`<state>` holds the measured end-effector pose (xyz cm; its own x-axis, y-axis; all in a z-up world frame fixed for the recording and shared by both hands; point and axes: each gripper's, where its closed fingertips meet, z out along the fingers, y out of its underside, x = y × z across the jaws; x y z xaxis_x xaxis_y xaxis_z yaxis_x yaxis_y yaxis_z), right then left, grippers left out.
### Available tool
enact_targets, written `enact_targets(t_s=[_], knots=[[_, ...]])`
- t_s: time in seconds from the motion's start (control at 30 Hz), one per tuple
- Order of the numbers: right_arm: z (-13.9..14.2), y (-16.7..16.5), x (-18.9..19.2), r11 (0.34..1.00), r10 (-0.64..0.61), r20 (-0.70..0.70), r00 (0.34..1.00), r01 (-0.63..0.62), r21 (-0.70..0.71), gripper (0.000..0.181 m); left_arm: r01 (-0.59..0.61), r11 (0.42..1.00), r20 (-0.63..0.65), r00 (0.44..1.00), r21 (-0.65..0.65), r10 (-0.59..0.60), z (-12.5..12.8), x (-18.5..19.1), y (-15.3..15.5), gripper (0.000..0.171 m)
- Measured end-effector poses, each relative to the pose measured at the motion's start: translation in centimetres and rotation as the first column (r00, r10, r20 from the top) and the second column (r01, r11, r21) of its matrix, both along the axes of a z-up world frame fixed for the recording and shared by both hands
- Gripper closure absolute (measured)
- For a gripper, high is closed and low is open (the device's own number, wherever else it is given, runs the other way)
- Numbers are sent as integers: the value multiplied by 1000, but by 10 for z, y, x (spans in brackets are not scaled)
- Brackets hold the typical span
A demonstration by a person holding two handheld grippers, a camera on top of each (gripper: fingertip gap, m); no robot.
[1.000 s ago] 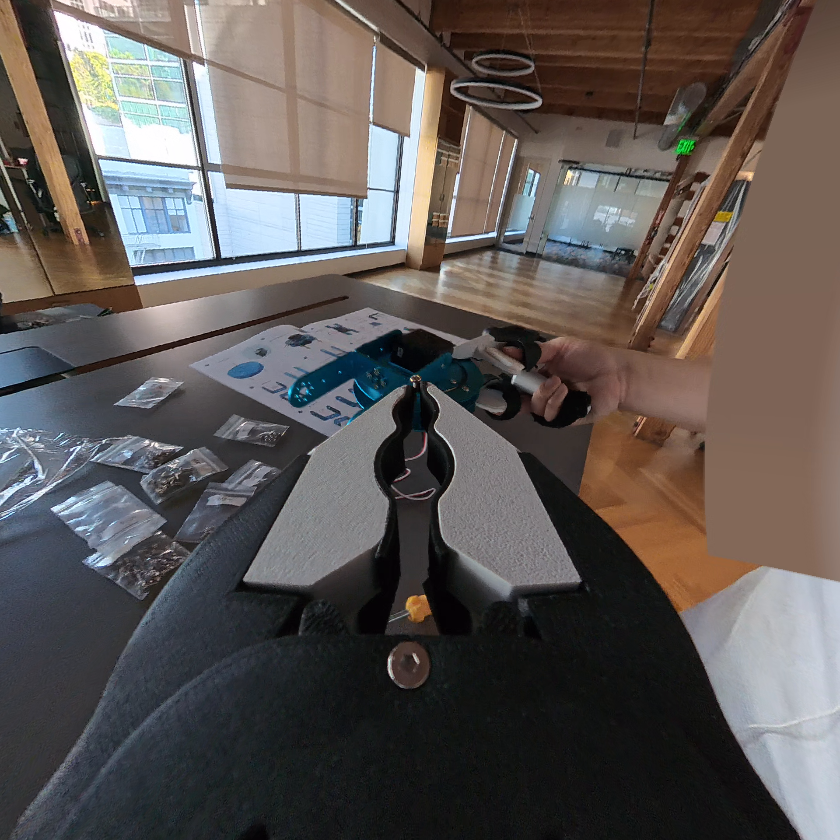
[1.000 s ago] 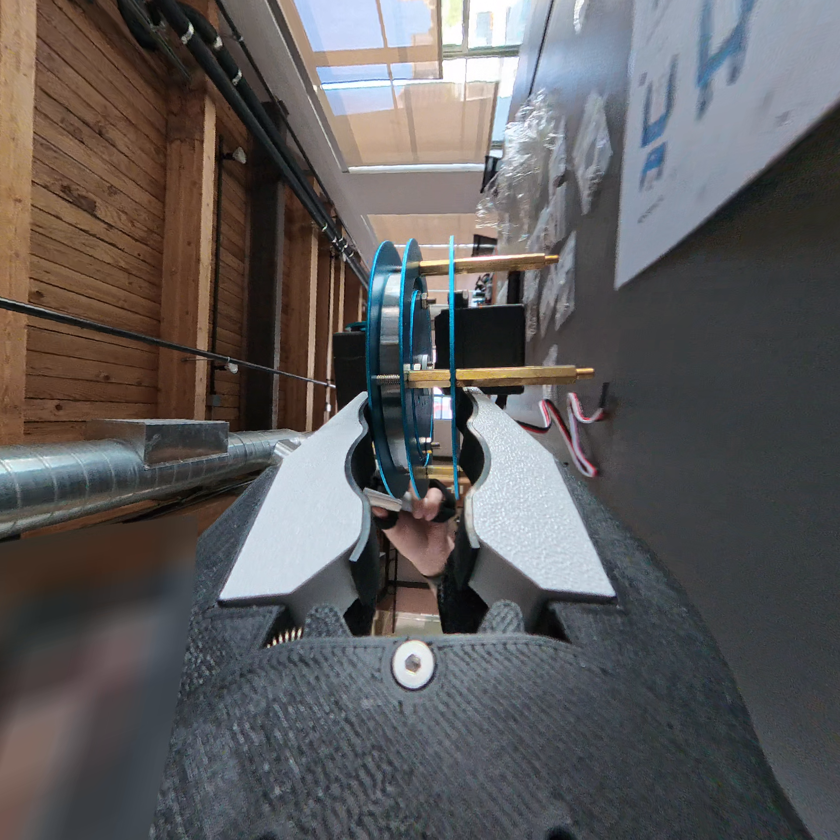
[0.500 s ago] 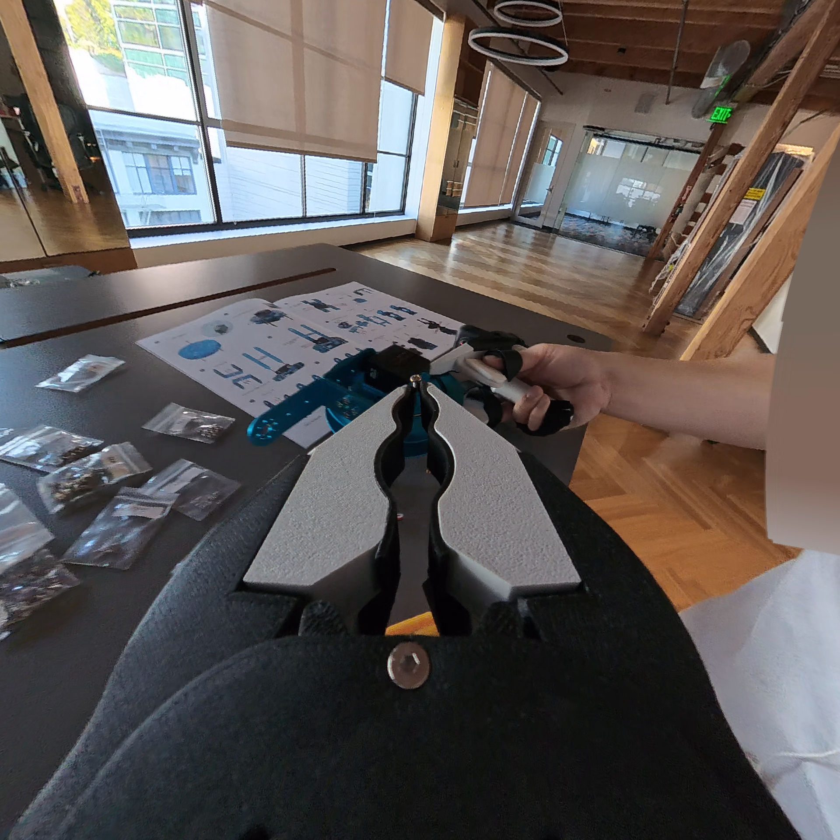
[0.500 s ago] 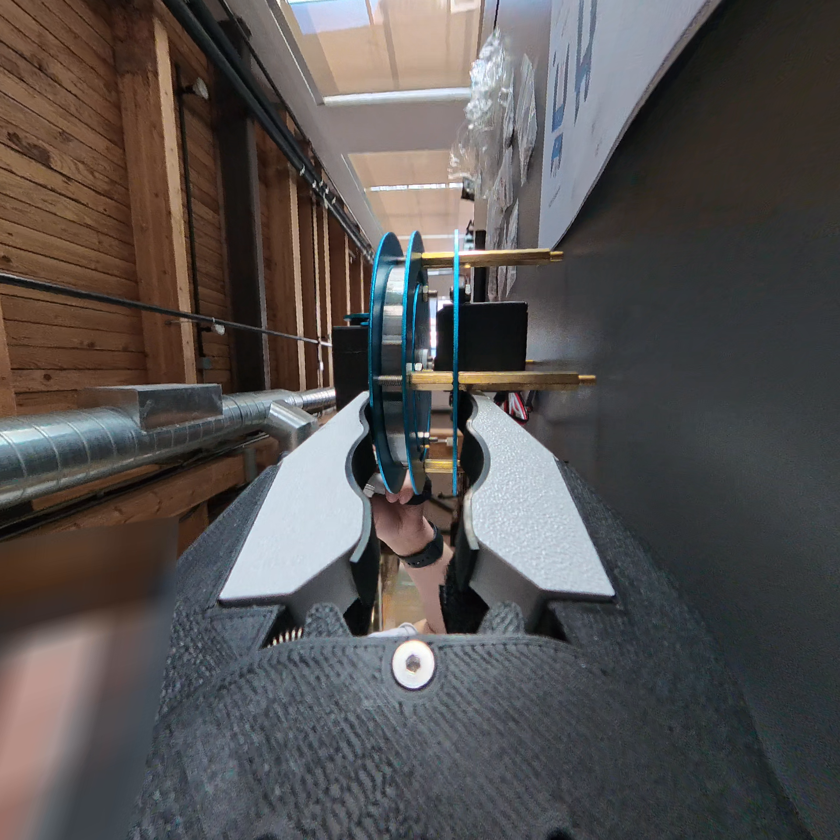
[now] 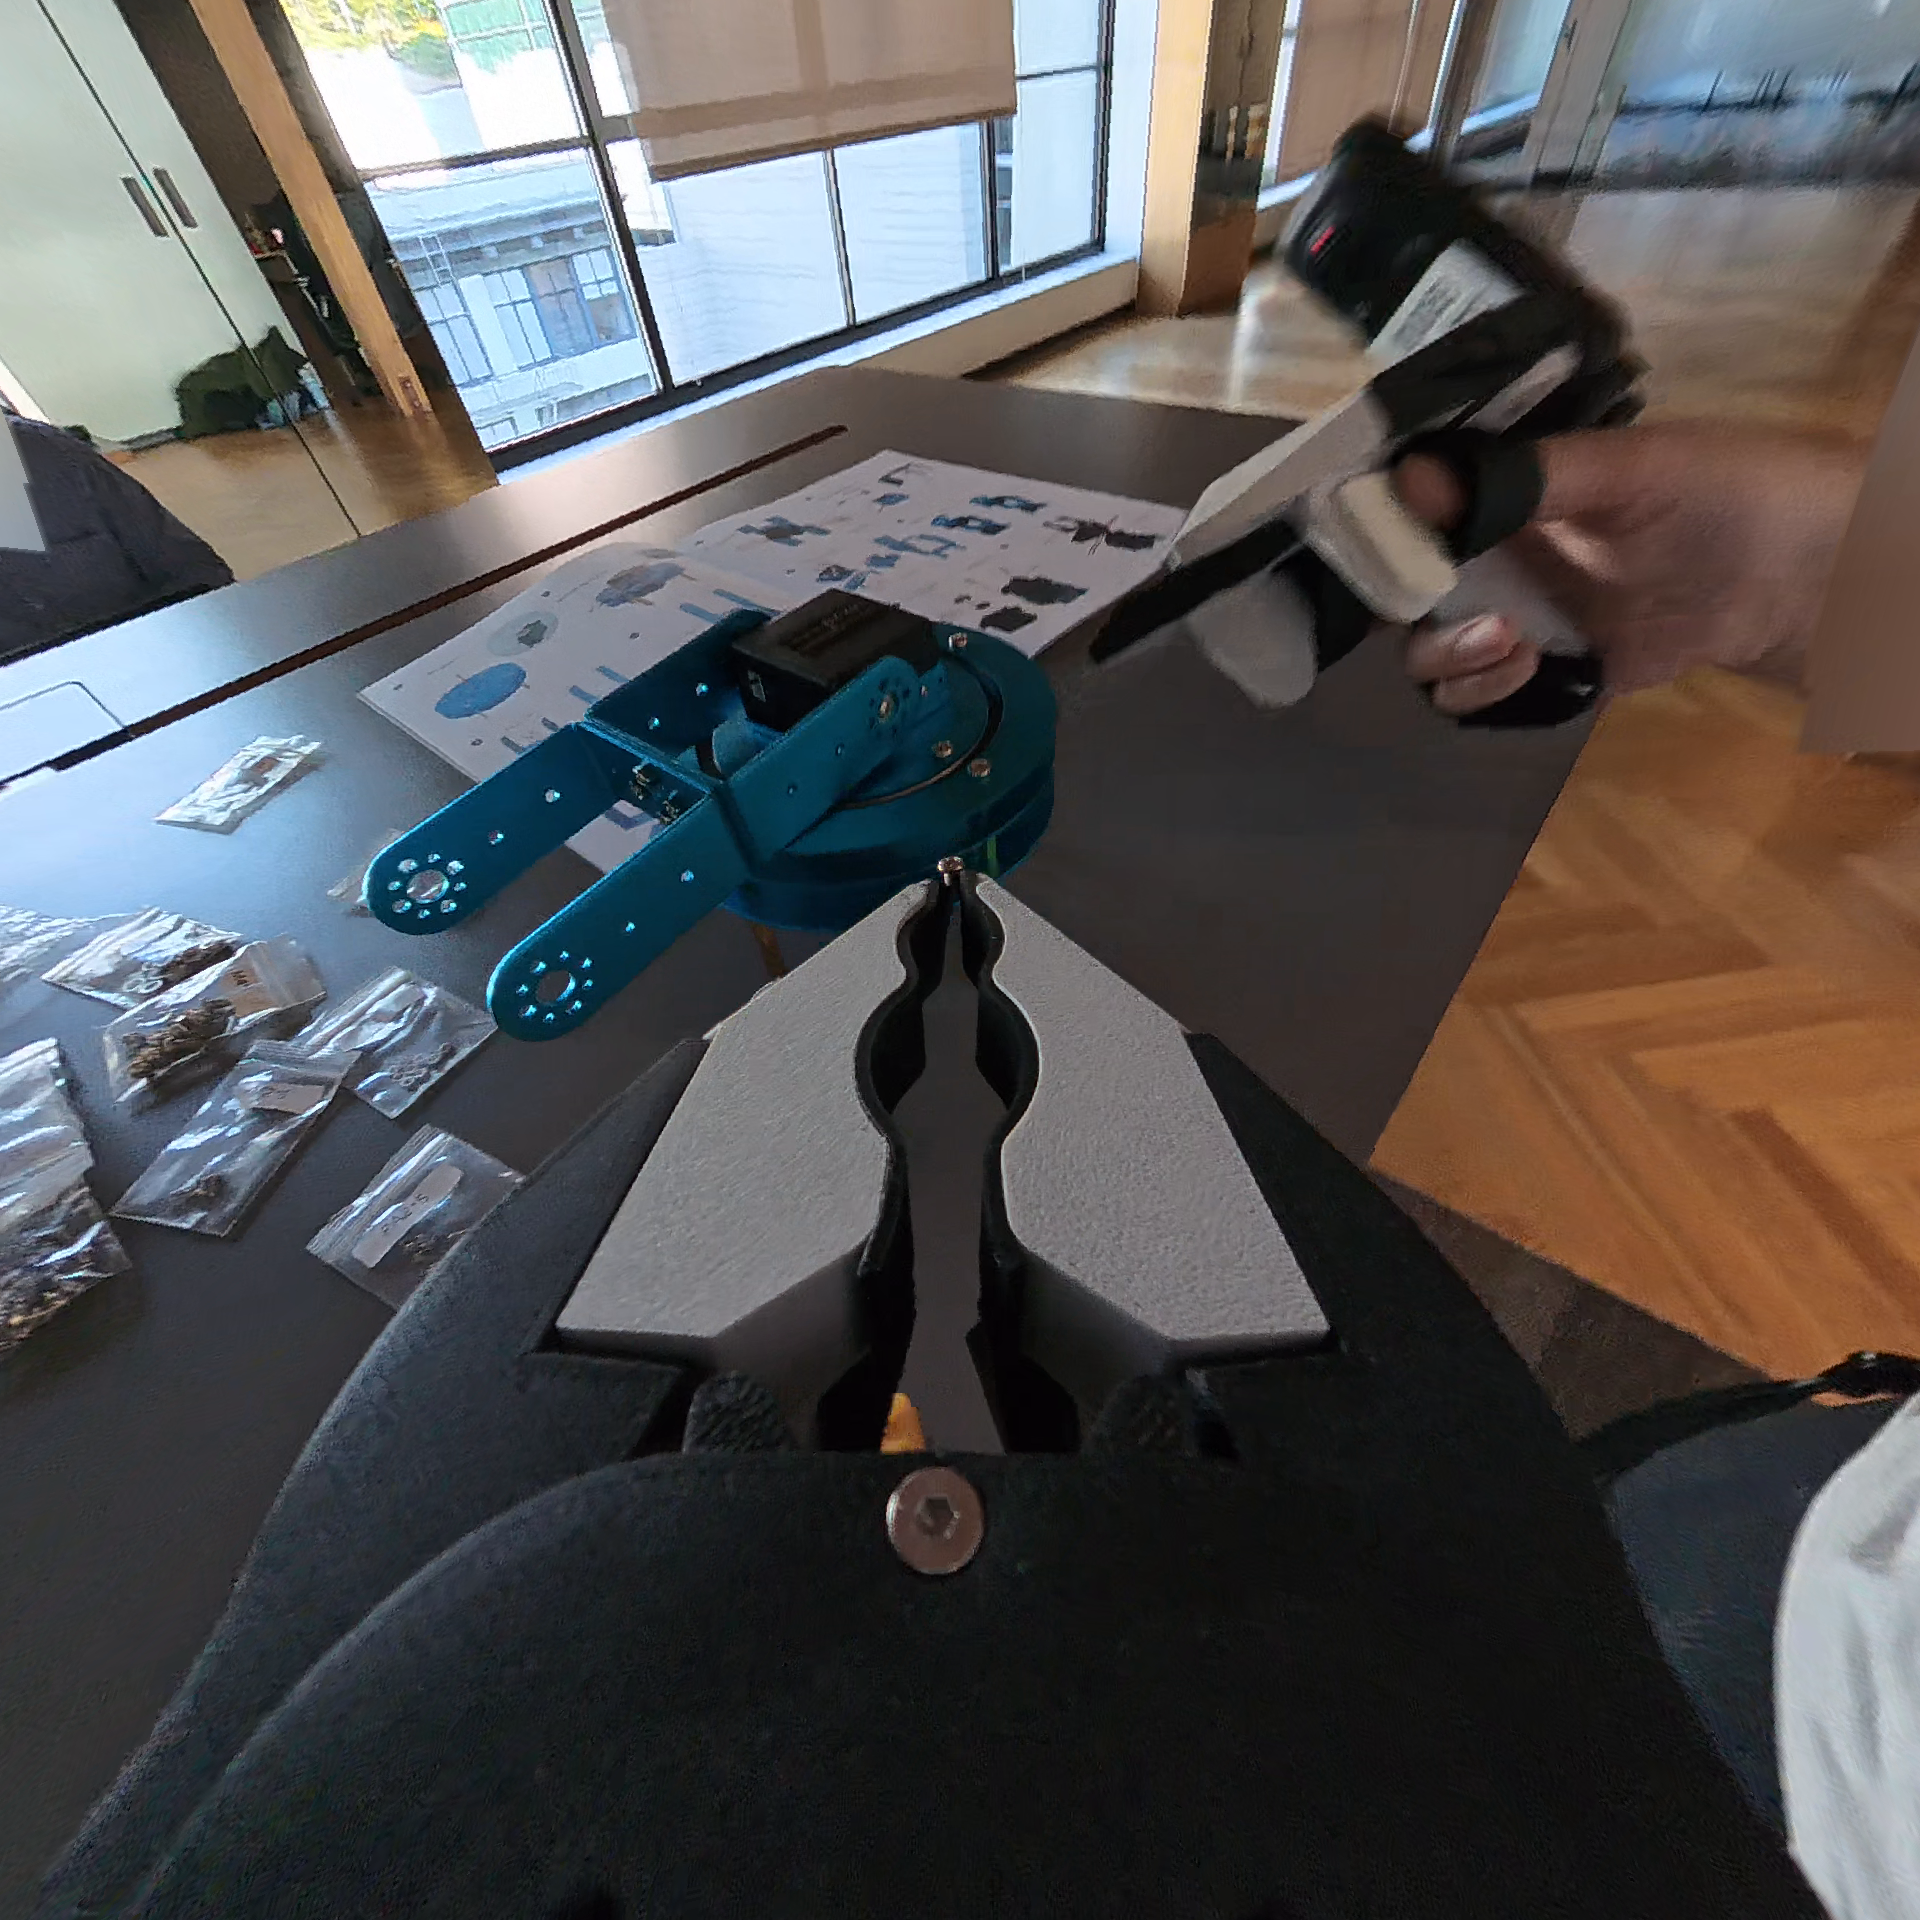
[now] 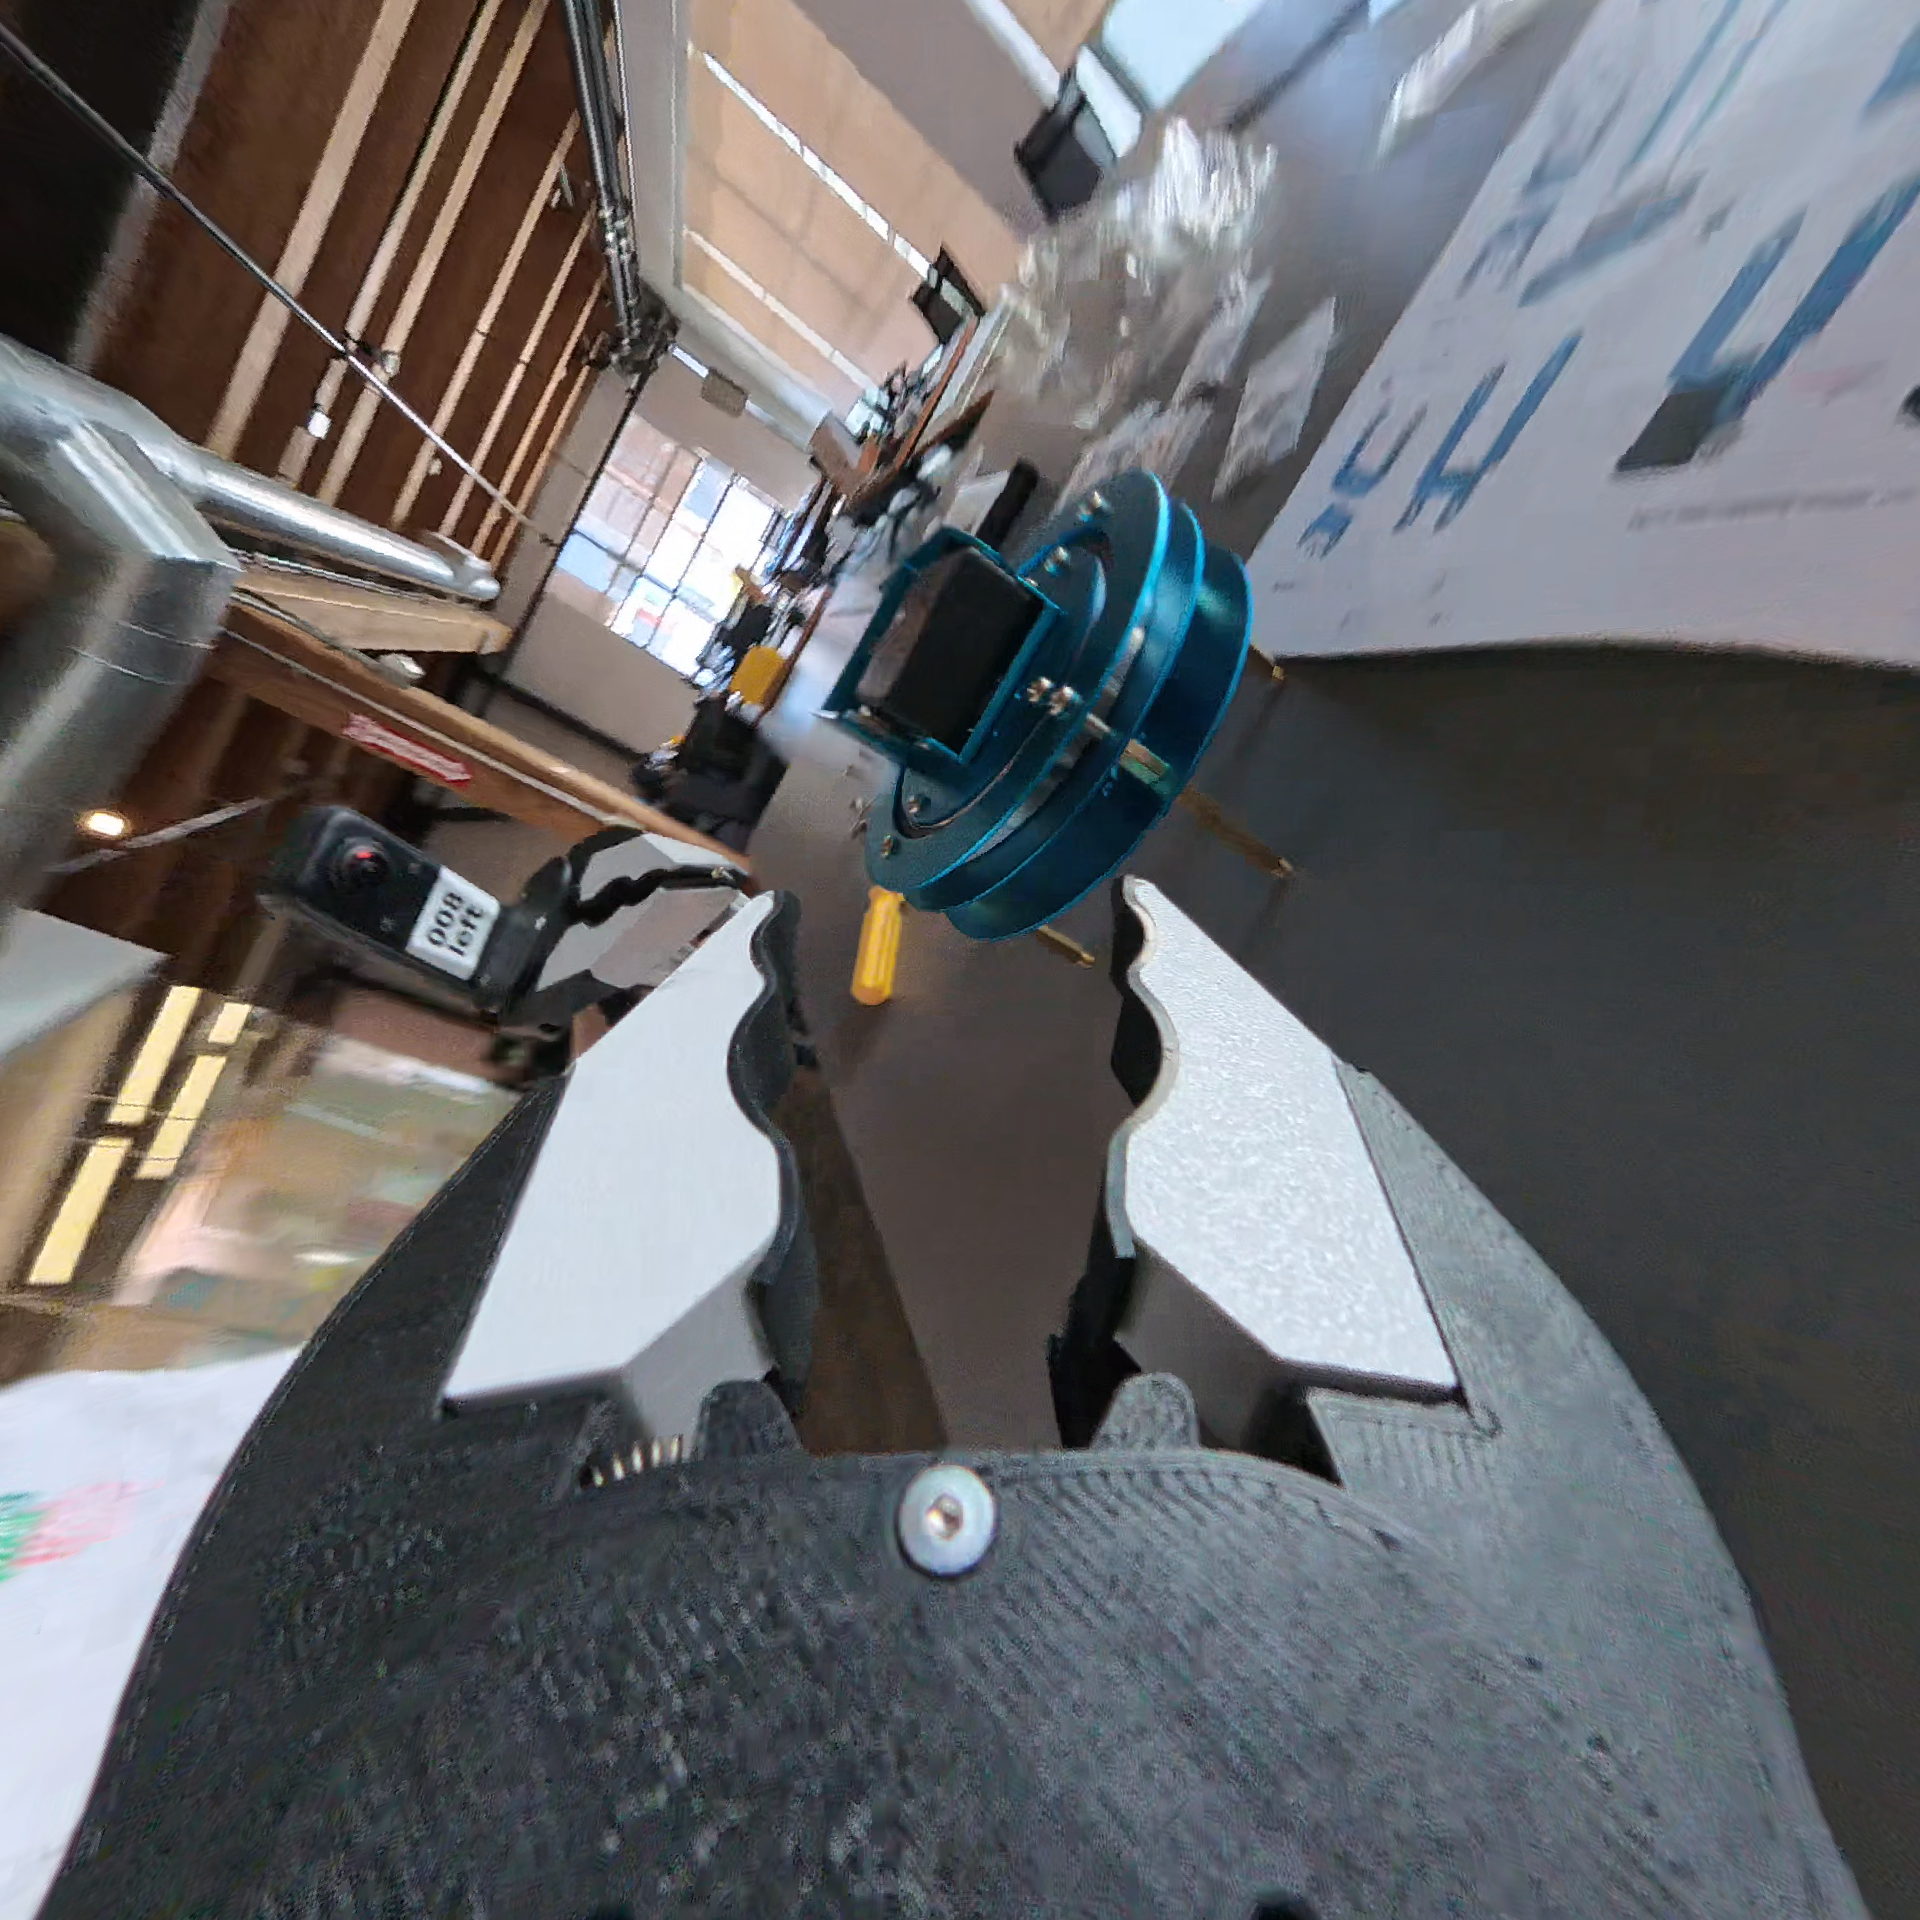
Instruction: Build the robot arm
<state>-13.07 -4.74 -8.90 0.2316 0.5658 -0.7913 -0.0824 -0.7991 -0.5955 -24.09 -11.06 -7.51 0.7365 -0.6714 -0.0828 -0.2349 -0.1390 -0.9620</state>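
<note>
Since a second ago: right gripper (image 6: 945, 914) has let go of the blue turntable base (image 6: 1081, 727) and drawn back; its jaws now stand wide apart, empty, the base resting free on the black table (image 6: 1558, 1039) just ahead at 12 o'clock.

Item, near: left gripper (image 5: 951, 883), jaws all but closed, pinching a small silver screw (image 5: 949, 864) at the very tips. Risk: so slight a hold may let the screw slip or tilt if the hand jolts, and it could roll off the near table edge.

Item, just beyond, 11 o'clock: the base with black servo (image 5: 831, 644) and blue U-bracket (image 5: 582, 842). Nothing steadies it now; a push from the screw tip may slide or turn it.

Item, 9 o'clock: clear parts bags (image 5: 239, 1049).

Item, far, 12 o'clock: printed instruction sheet (image 5: 935, 530).

Item, right wrist view, 11 o'clock: yellow-handled screwdriver (image 6: 875, 954), lying beside the base.
</note>
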Motion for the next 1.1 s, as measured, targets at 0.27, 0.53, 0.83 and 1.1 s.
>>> enact_targets(t_s=[0.27,0.53,0.83,1.1], knots=[[-4,-80,-35,912,-22,132,991,-35,410,149,5,999,-111,994,46,0,2,-56,-1,170],[-34,-110,-178,768,-115,432,895,-196,610,135,215,976,-204,957,26,-205,-6,-123,-1,170],[-66,-91,-218,783,-178,605,776,-261,565,133,317,948,-235,924,28,-302,-8,-181,13,170],[-82,-87,-210,814,-151,665,731,-291,503,153,266,964,-264,931,17,-252,-16,-217,33,170]])
